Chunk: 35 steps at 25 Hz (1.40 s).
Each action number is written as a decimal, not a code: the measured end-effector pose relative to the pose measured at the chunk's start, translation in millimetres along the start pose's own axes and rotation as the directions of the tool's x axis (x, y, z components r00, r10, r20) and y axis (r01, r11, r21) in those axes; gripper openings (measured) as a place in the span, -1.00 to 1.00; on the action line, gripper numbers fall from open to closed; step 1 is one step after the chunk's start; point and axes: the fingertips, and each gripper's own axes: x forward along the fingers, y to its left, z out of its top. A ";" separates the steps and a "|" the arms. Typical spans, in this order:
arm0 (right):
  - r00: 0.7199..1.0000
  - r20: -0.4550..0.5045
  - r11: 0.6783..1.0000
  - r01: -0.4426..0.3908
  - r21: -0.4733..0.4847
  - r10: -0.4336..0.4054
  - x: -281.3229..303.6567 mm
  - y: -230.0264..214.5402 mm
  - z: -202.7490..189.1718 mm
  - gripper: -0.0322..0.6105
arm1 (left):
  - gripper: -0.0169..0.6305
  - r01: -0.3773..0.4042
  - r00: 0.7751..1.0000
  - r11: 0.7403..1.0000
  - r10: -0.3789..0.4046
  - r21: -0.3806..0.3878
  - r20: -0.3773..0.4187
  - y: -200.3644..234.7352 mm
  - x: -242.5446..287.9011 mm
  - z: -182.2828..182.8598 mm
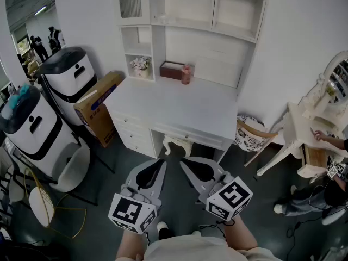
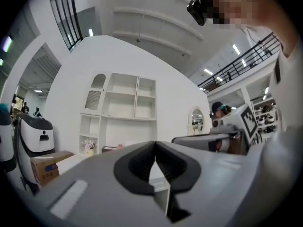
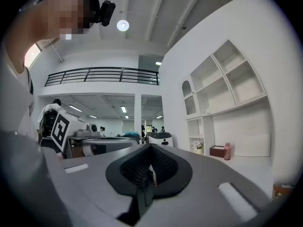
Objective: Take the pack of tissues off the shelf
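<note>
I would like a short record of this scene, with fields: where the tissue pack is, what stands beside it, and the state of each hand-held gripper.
tissue pack: dark box at the back of the white desk, below the shelves, untouched
neighbours: pink bottle at its right, flower pot in the cubby at its left
left hand-held gripper: shut, empty, low in front of the desk
right hand-held gripper: shut, empty, beside the left one

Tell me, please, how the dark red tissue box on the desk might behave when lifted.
The tissue box looks like a low, straight-edged carton, so it is probably light and fairly stiff, though hard squeezing might dent it. Lying flat, it seems unlikely to tip or roll. The pink bottle close beside it could topple if bumped.
</note>
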 end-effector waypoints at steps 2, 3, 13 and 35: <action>1.000 0.000 1.000 0.002 -0.003 -0.002 -0.2 -0.2 1.5 -0.90 | -0.95 0.001 1.000 1.000 -0.001 0.001 0.000 0.1 0.6 1.6; 1.000 0.000 1.000 0.004 -0.004 -0.004 -0.1 -0.5 2.2 -0.90 | -0.95 0.002 1.000 1.000 -0.002 0.001 0.000 0.3 1.2 2.5; 1.000 -0.010 1.000 0.025 -0.006 -0.025 12.7 -1.7 0.4 -0.90 | -0.95 0.023 1.000 1.000 -0.023 -0.003 0.000 13.9 4.0 1.9; 0.986 0.009 0.987 0.164 0.005 -0.164 85.5 5.2 -13.1 -0.89 | -0.94 0.139 0.990 0.990 -0.139 -0.037 0.013 101.9 3.0 -8.1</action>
